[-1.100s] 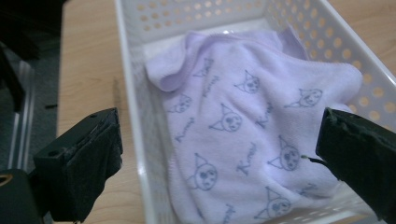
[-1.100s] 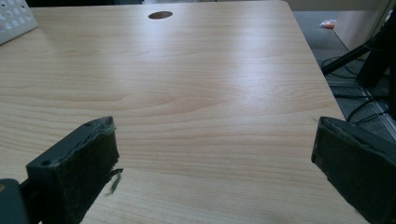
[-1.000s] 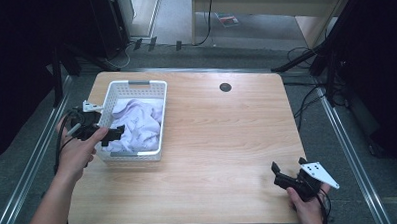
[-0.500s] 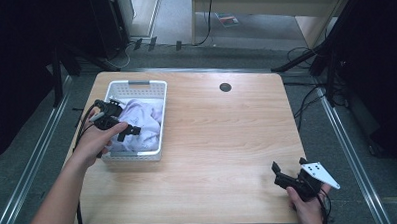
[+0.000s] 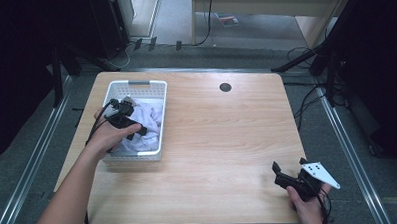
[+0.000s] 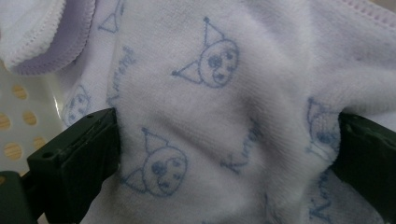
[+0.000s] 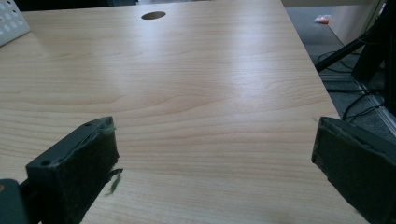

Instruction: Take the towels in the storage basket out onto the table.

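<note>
Left gripper: I have it down in the basket — jaws spread wide, cloth bulging between them, not yet pinched.
Cloth: white, printed in blue, heaped in the basket at the table's far left.
Right gripper: near right corner — jaws wide apart, bare wood between.

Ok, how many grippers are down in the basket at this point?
1. The left gripper is down in the white basket, its open jaws pressed into the printed cloth. The right gripper hangs open over the bare table near its front right corner.
</note>
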{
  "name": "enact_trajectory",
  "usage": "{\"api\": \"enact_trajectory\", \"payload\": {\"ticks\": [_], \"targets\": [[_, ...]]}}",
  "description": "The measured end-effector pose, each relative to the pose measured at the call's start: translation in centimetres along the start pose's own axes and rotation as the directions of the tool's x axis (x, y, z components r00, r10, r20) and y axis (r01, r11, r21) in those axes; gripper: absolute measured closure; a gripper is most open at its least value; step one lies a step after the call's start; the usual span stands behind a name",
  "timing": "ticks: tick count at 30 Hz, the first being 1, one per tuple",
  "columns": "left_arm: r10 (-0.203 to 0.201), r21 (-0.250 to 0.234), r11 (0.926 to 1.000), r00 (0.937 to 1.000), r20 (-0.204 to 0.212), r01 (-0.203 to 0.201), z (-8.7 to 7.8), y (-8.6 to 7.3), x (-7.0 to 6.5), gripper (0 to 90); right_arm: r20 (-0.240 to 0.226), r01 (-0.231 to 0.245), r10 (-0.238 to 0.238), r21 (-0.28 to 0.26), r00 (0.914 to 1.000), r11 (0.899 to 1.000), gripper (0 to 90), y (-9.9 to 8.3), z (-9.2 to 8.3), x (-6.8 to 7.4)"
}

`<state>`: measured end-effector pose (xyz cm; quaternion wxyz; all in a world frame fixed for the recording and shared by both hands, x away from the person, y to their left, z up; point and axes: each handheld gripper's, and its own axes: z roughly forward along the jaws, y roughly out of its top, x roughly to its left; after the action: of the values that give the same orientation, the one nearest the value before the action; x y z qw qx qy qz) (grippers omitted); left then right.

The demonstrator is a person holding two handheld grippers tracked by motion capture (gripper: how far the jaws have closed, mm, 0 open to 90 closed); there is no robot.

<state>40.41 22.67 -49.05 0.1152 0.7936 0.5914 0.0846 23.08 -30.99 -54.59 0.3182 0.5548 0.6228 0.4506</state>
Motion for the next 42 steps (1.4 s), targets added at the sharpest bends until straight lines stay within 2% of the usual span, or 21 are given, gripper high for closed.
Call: {"api": "enact_trajectory", "payload": {"ticks": [4, 7, 11, 14, 21, 24, 31, 35, 37, 39, 40, 42], "targets": [[0.017, 0.019, 0.9997, 0.9998, -0.008, -0.017, 1.0, 0.1, -0.2, 0.0, 0.002, 0.001, -0.001, 0.002, 1.0, 1.0, 0.5, 0.0, 0.0, 0.0], [0.02, 0.031, 0.9993, 0.9998, -0.002, -0.02, 1.1, 0.3, -0.1, 0.0, 0.004, 0.001, -0.001, 0.003, 1.0, 1.0, 0.5, 0.0, 0.0, 0.0], [0.036, 0.054, 0.9979, 0.9991, -0.021, -0.035, 1.4, 0.4, -0.6, 0.0, 0.009, 0.003, -0.003, 0.005, 1.0, 1.0, 0.5, 0.0, 0.1, 0.0], [0.041, 0.071, 0.9967, 0.9991, -0.013, -0.04, 1.5, 0.5, -0.4, 0.0, 0.011, 0.001, -0.001, 0.008, 0.9999, 1.0, 0.5, 0.0, 0.1, 0.1], [0.026, 0.096, 0.9951, 0.9996, -0.009, -0.025, 1.8, 0.6, -0.3, 1.8, 0.009, -0.004, 0.004, 0.008, 0.9999, 1.0, 0.5, 0.0, 0.1, 0.0], [0.015, 0.09, 0.9958, 0.9999, -0.002, -0.015, 1.6, 0.6, -0.2, 8.1, 0.011, -0.005, 0.005, 0.007, 0.9999, 1.0, 0.5, 0.0, 0.1, 0.0], [-0.032, 0.059, 0.9977, 0.9995, -0.003, 0.032, 0.8, 0.5, 0.7, 37.2, 0.016, -0.006, 0.006, 0.009, 0.9999, 1.0, 0.8, 0.0, 0.1, 0.0], [-0.03, 0.061, 0.9977, 0.9995, -0.007, 0.03, 0.7, 0.6, 0.7, 47.1, 0.017, -0.007, 0.006, 0.012, 0.9998, 1.0, 1.4, 0.0, 0.1, 0.0], [0.011, 0.083, 0.9965, 0.9995, -0.029, -0.009, 0.5, 1.0, 0.3, 53.8, 0.019, -0.005, 0.005, 0.014, 0.9998, 1.0, 3.2, 0.1, 0.2, 0.0], [0.023, 0.097, 0.9951, 0.9987, -0.045, -0.018, 0.4, 1.2, 0.1, 58.0, 0.021, -0.008, 0.007, 0.018, 0.9997, 1.0, 4.6, 0.1, 0.2, 0.0], [0.041, 0.111, 0.9934, 0.9961, -0.078, -0.032, 0.3, 1.5, -0.6, 60.3, 0.024, -0.017, 0.016, 0.022, 0.9996, 1.0, 4.8, 0.1, 0.2, 0.0], [0.054, 0.115, 0.9923, 0.9947, -0.087, -0.044, 0.2, 1.6, -0.8, 63.2, 0.017, -0.021, 0.021, 0.023, 0.9996, 1.0, 4.8, 0.1, 0.2, -0.1]]}}
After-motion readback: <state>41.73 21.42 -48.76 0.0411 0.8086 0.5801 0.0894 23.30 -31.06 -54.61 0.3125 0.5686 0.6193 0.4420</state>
